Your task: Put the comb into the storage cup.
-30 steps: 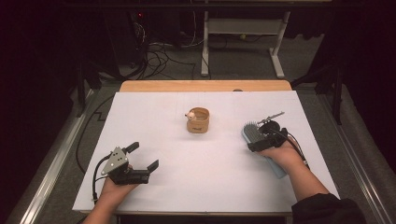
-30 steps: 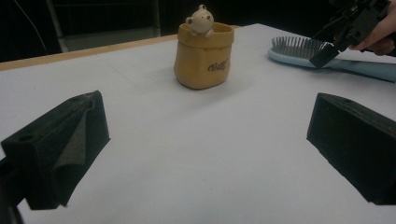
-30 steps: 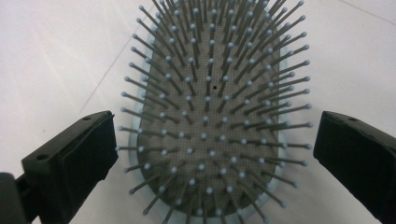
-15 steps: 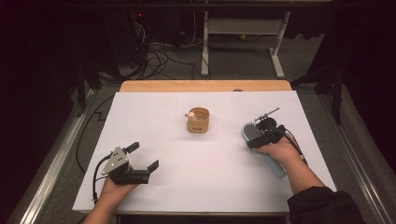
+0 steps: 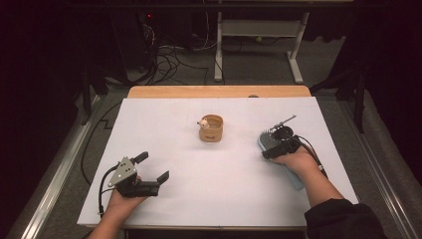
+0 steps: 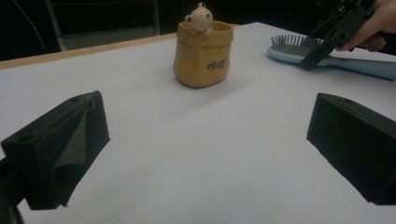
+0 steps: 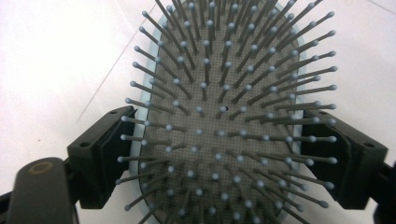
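Right claw [image 5: 271,145] sits over the head of a pale blue hairbrush [image 7: 219,116] at the right side of the table [image 5: 164,129], one jaw on each side of the bristle pad. Its jaws have just been closing with the brush head between them; in the right gripper view the left pad lies at the brush's rim, but whether both pads already press on it I cannot tell. Left claw [image 5: 152,169] rests near the left front of the table with its jaws spread wide and nothing between them. By my reading, the step in hand is taking hold of the brush, which lies flat, bristles up, with its handle running back under the right hand [image 5: 298,162]. The next move likely calls for finishing the squeeze across the head until the grip is firm, then lifting level so the long handle does not swing down. One hairbrush is on the table, and one small tan pot [image 5: 211,128] with a little bear figure on its rim stands near the middle, well apart from the brush. Two claws are in play, one in each hand.
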